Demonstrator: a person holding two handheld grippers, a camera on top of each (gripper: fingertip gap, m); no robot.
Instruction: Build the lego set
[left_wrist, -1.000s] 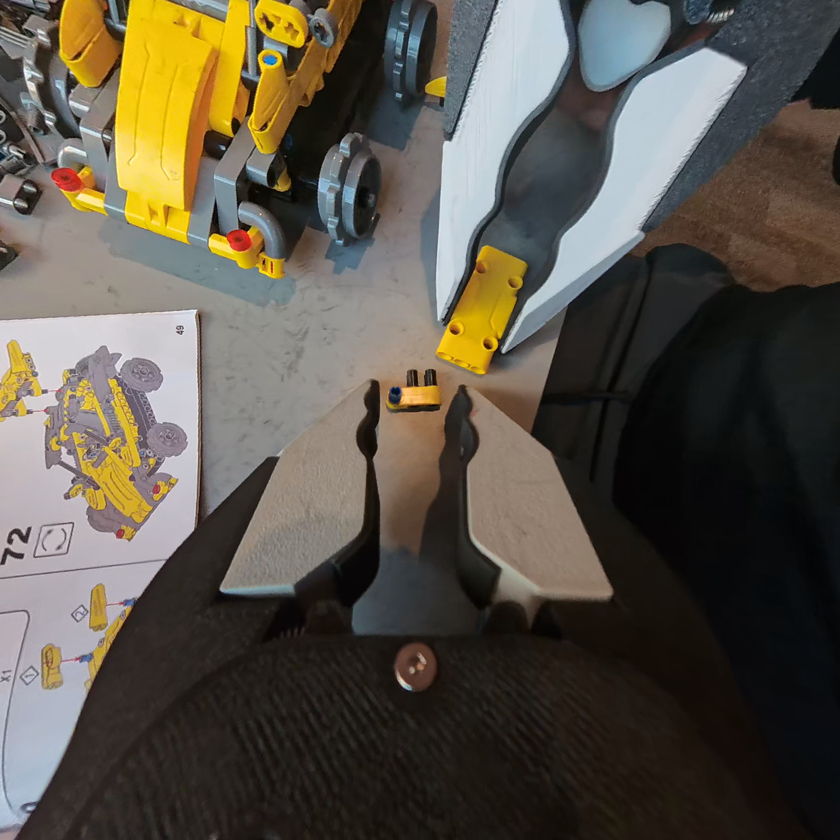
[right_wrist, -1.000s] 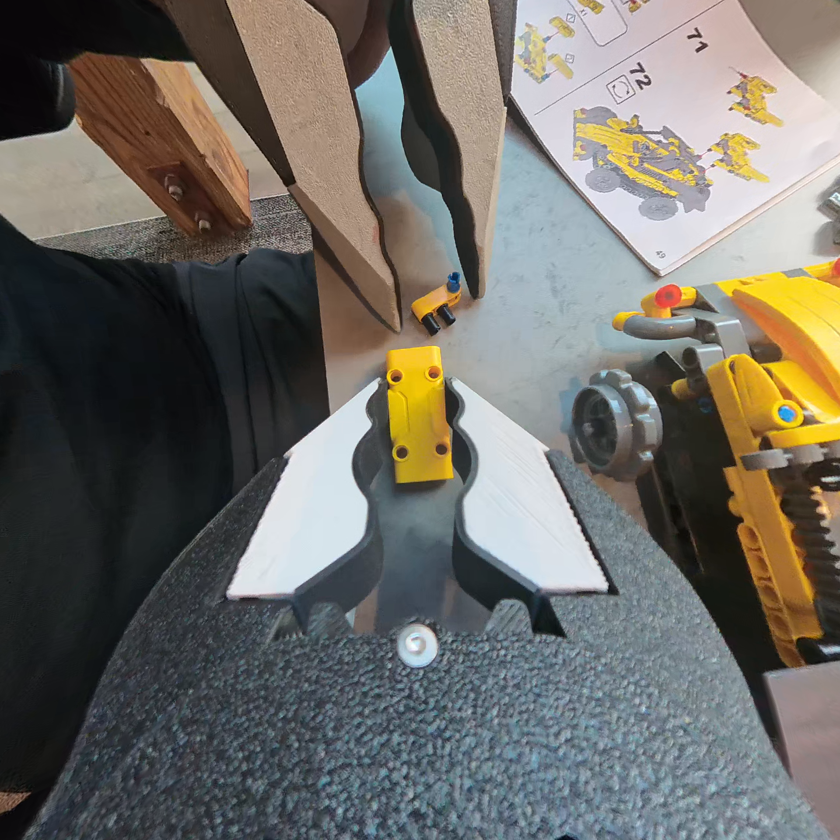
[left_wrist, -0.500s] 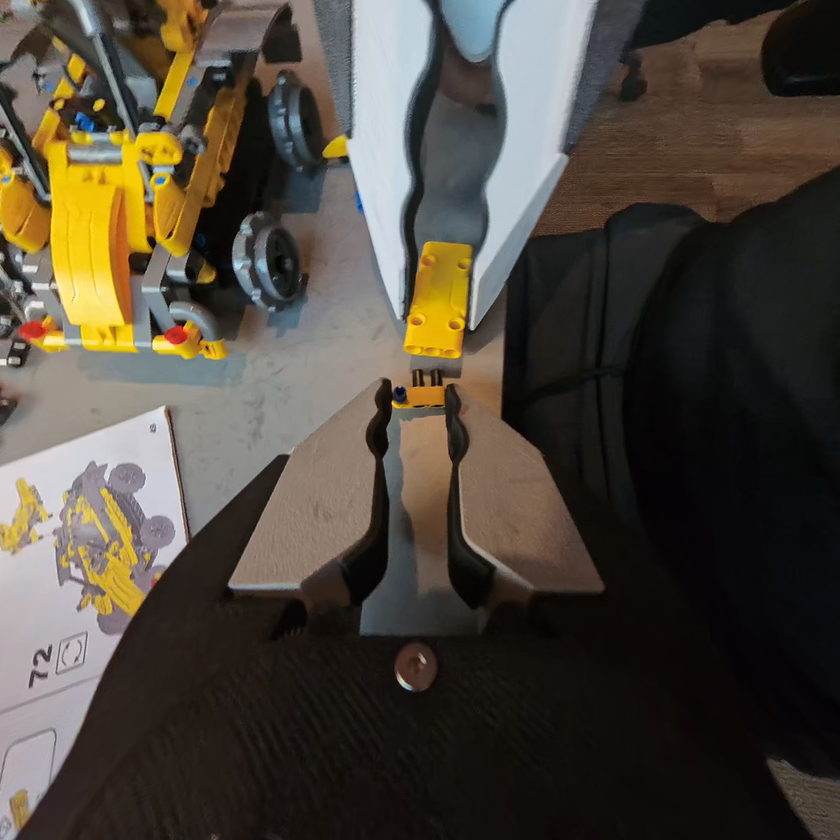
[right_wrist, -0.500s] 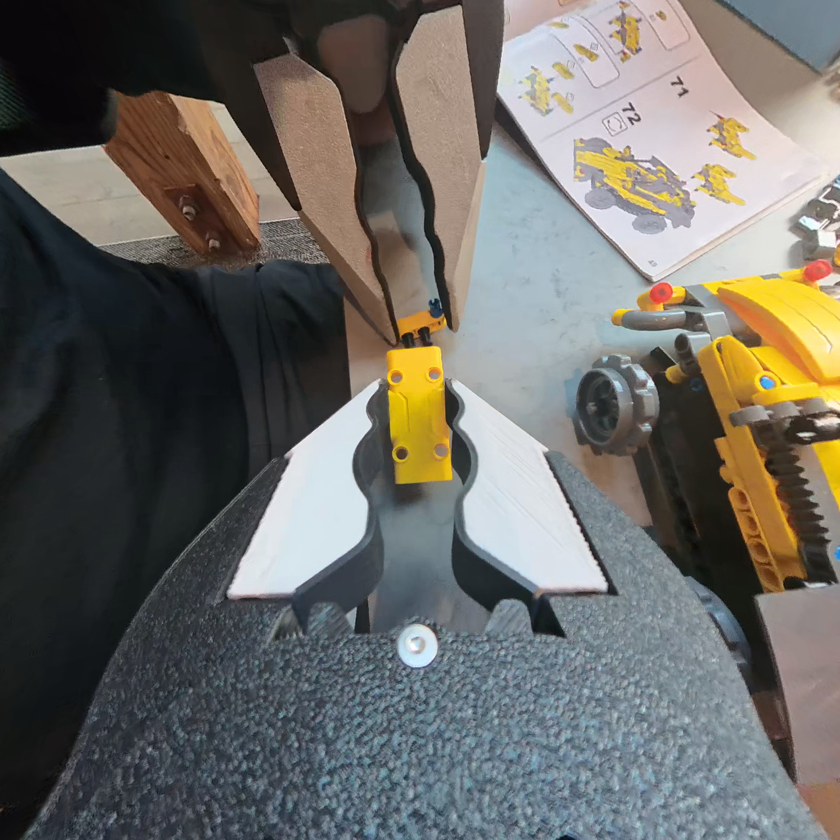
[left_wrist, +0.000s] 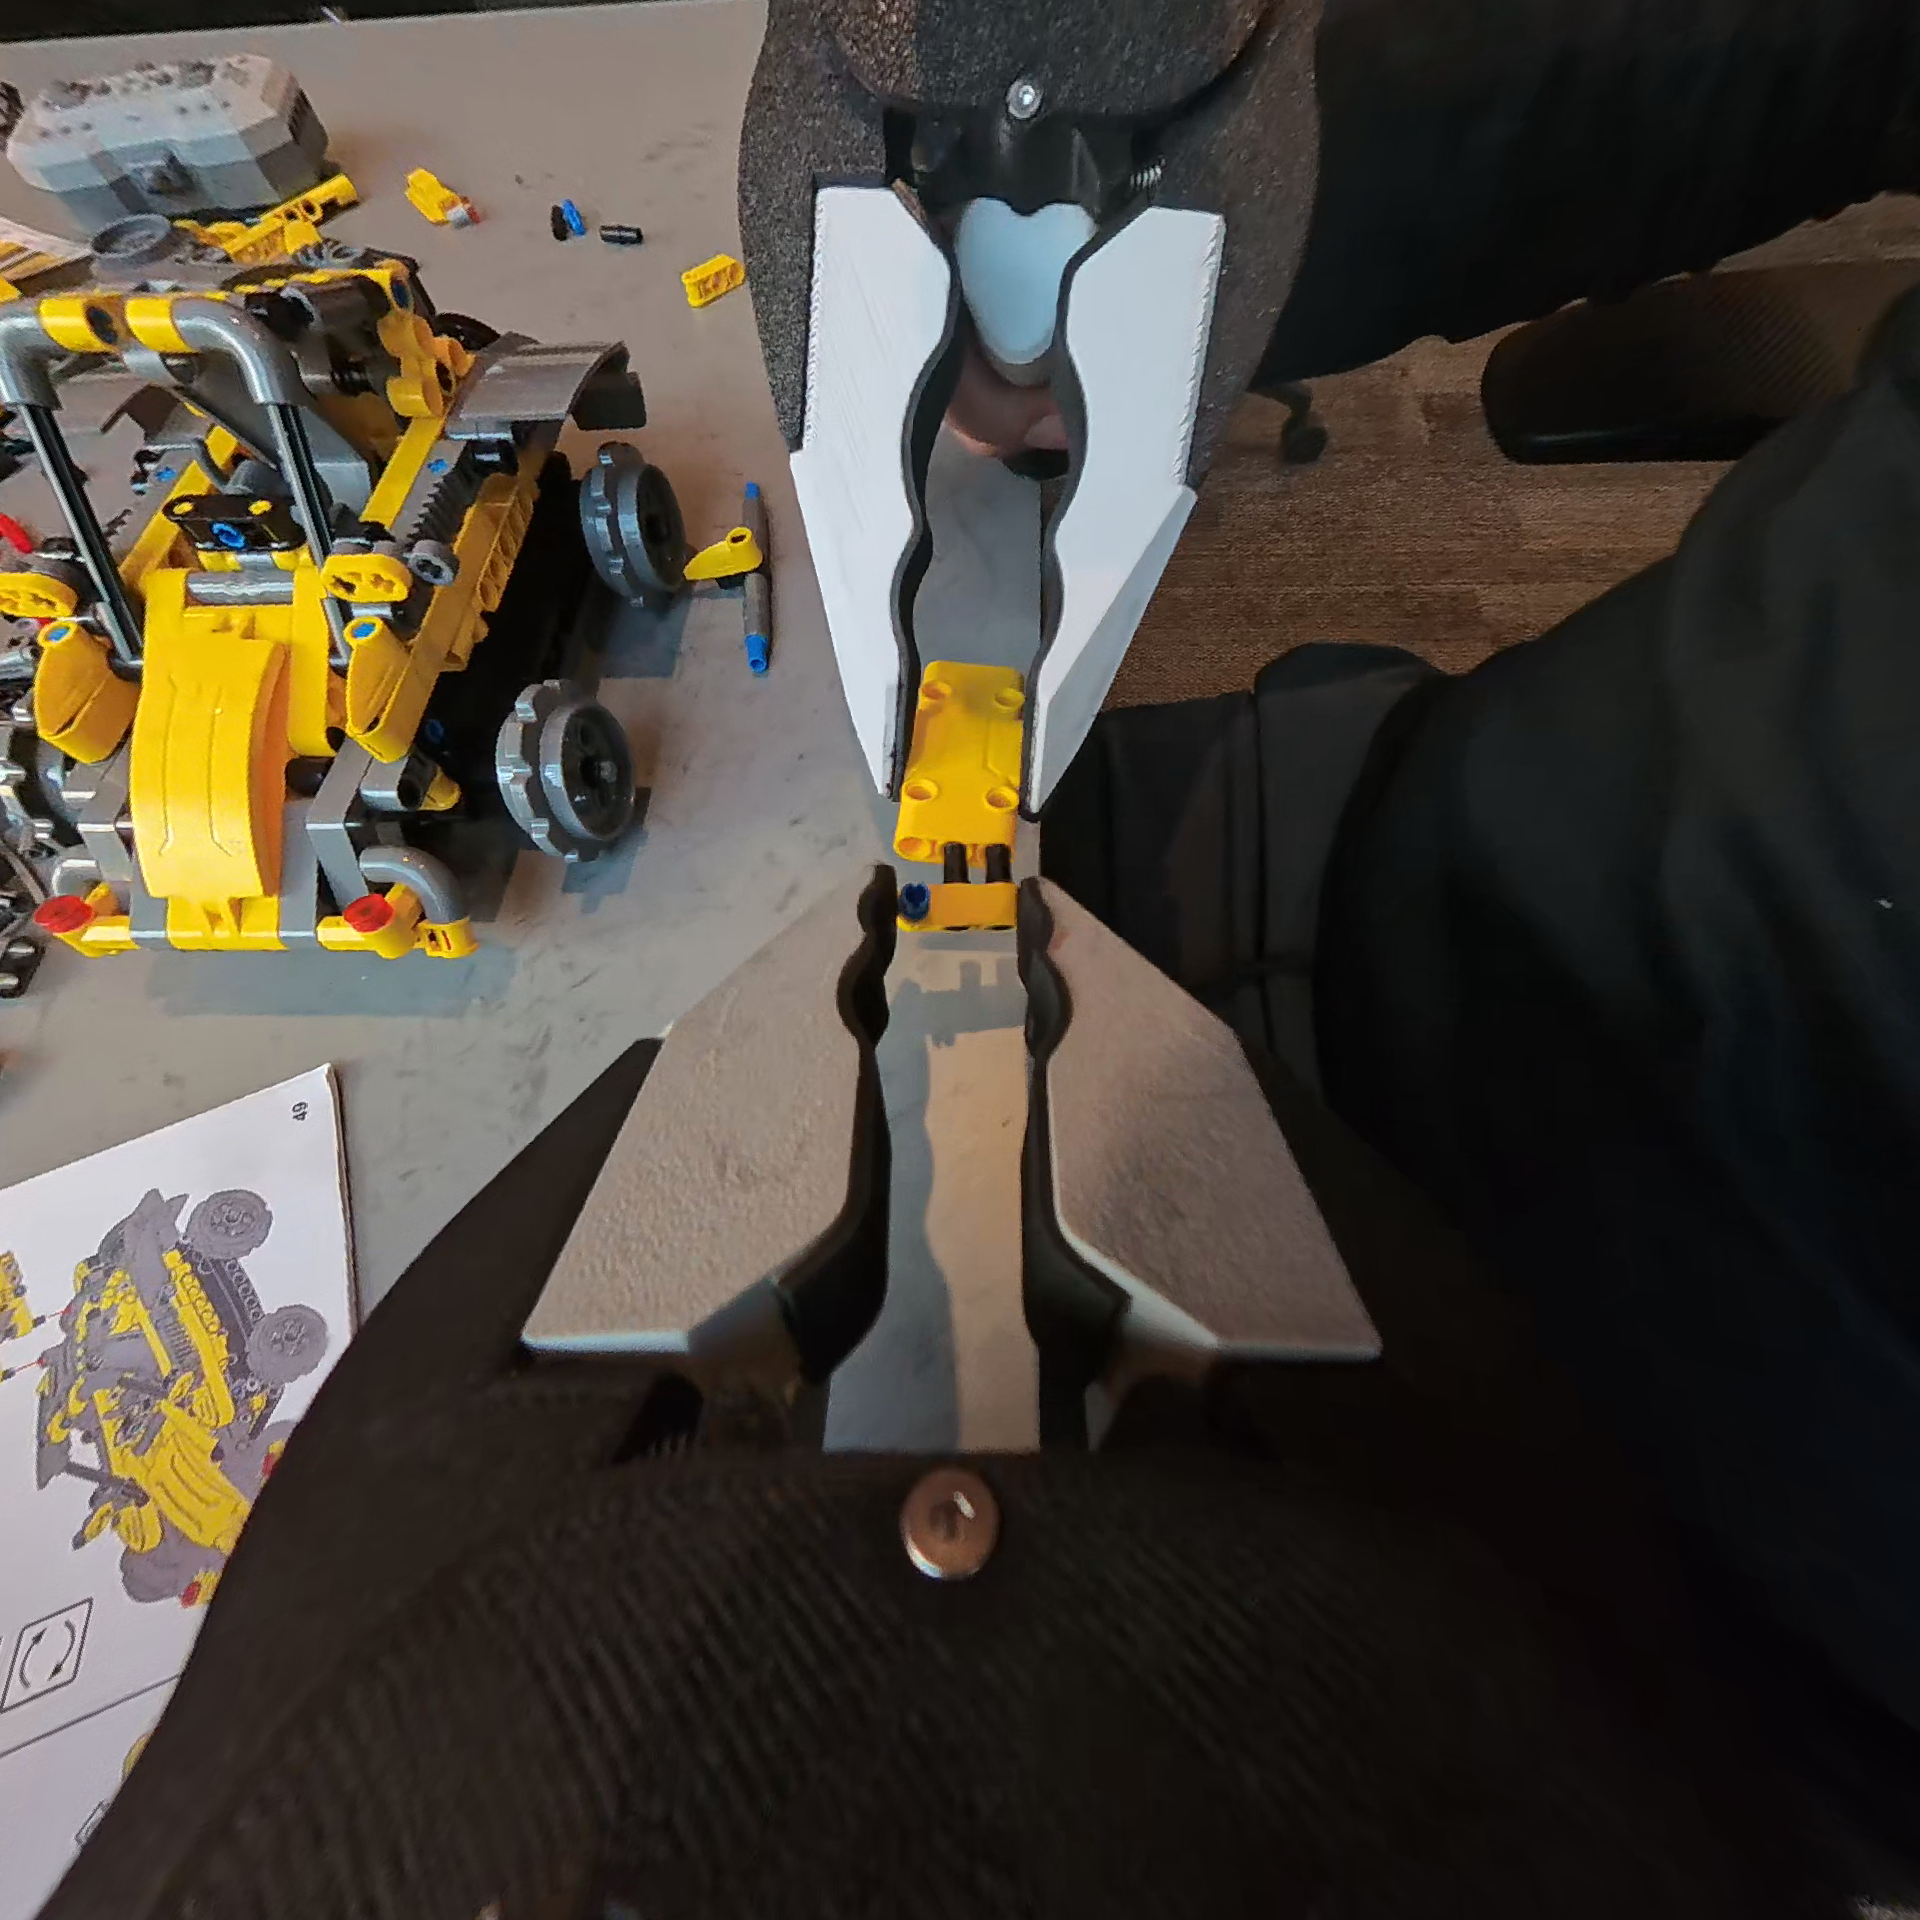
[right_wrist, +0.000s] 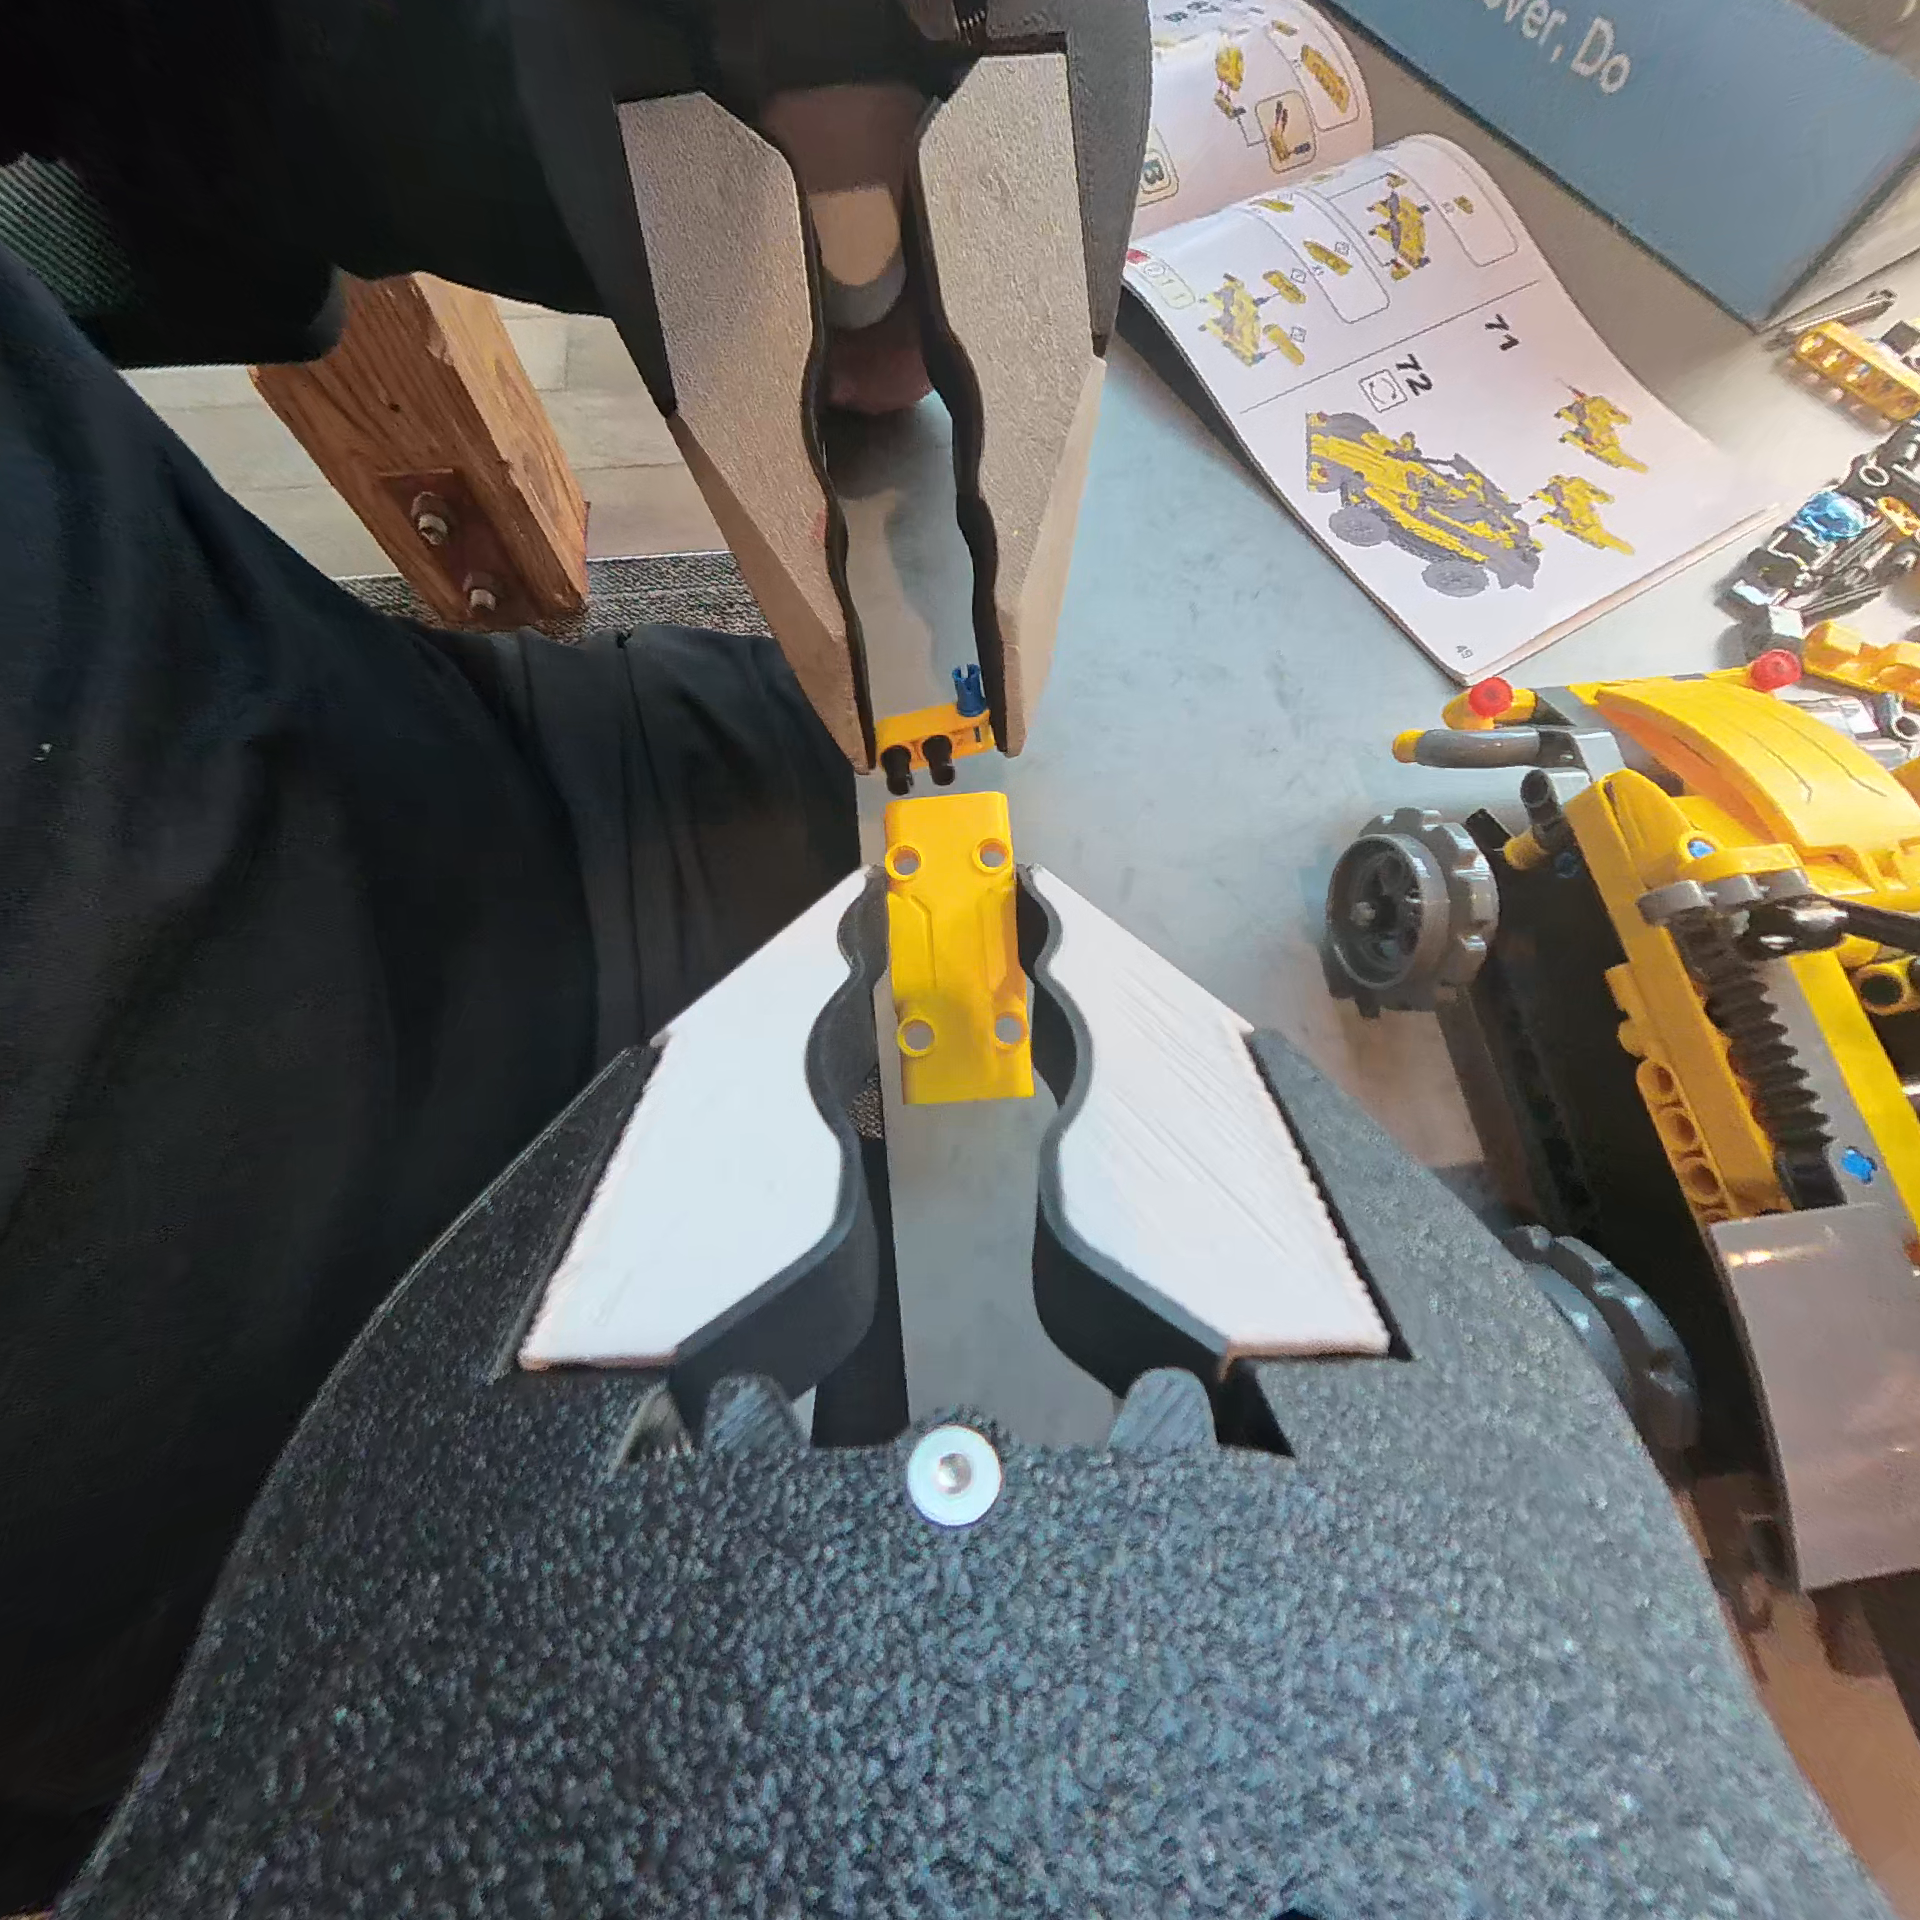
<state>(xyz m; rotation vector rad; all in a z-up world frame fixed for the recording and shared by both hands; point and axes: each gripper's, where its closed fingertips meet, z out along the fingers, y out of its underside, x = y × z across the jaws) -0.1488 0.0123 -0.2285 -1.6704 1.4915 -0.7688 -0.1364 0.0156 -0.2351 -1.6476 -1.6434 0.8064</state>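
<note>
Small yellow connector (left_wrist: 957, 903) with two black pins and one blue pin: pinched between the tips of the left hand-held gripper (left_wrist: 957, 906), grey fingers narrowed onto it, black pins pointing toward 12 o'clock in the left wrist view. Same piece (right_wrist: 932, 734) seen in the right wrist view at 12 o'clock from the right gripper's tips, pins pointing down toward 6 o'clock, blue pin at the piece's upper right.

Yellow panel piece (left_wrist: 960, 762) with four holes: clamped between the white fingers of the right hand-held gripper (right_wrist: 953, 883), fingers narrowed around it, its front end jutting past the tips. Panel (right_wrist: 956, 945) end-on to the connector's black pins; pin tips just at the panel's edge, cannot tell whether touching. Both pieces raised above the grey counter (left_wrist: 727, 758), near its edge.

Yellow and grey brick vehicle (left_wrist: 260, 644) at 9 to 10 o'clock of the left view, standing on the counter, cogged grey wheels toward the grippers. Same vehicle (right_wrist: 1683, 935) at 3 o'clock in the right view.

Open instruction booklet (left_wrist: 156, 1351) at 8 o'clock in the left view, flat on the counter; at 1 o'clock (right_wrist: 1434, 416) in the right view.

Loose small bricks (left_wrist: 713, 281) scattered at 11 o'clock in the left view, beyond the vehicle. Grey axle with blue tip (left_wrist: 756, 582) lying between vehicle and right gripper.

Dark clothing (left_wrist: 1558, 935) at 3 o'clock, left view. Wooden leg (right_wrist: 436, 457) at 10 o'clock, right view.
</note>
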